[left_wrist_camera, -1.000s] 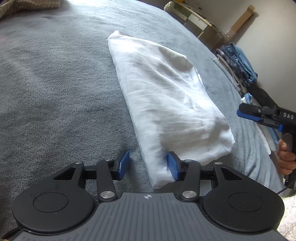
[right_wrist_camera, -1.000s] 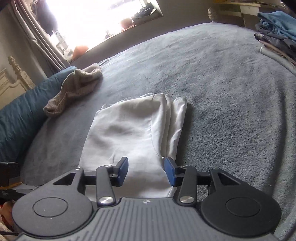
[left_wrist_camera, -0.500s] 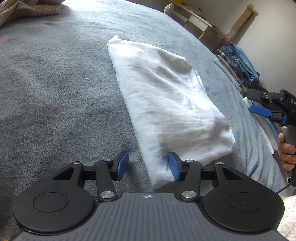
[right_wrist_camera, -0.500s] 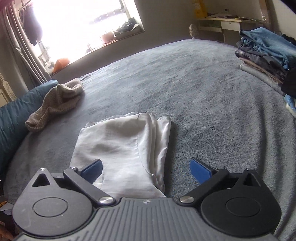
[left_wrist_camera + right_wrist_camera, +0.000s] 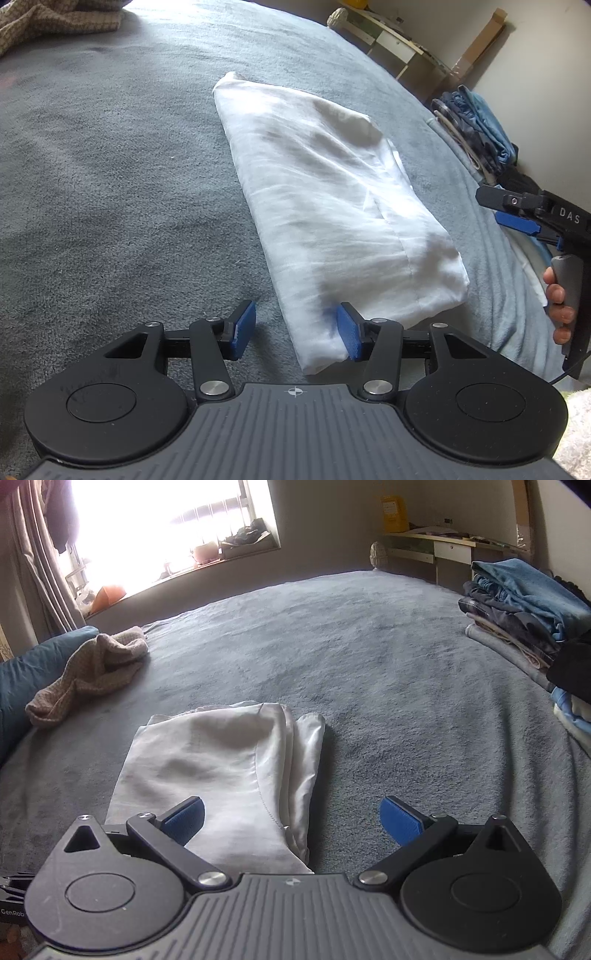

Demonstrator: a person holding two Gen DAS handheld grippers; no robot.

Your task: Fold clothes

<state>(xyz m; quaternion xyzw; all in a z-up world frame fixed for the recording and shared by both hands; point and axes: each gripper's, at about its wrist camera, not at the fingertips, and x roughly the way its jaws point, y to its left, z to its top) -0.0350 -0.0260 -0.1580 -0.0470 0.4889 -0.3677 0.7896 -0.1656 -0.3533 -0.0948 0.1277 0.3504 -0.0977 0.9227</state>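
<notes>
White folded garment lies between the left gripper's parted jaws, under the right gripper's wide-open jaws.

Left tongs: black, blue-padded, jaws partly apart, angled down at the near corner of the folded white cloth; right pad touching the cloth's edge, left pad clear of it.
Right tongs: jaws just opened, spread wide, nothing clamped, above the cloth's near end.
Hand: fingers curled round right handle.

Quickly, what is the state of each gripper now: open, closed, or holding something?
Left gripper: open, a corner of the white garment between its jaws, not pinched.
Right gripper: wide open, just opened, holding nothing.
</notes>
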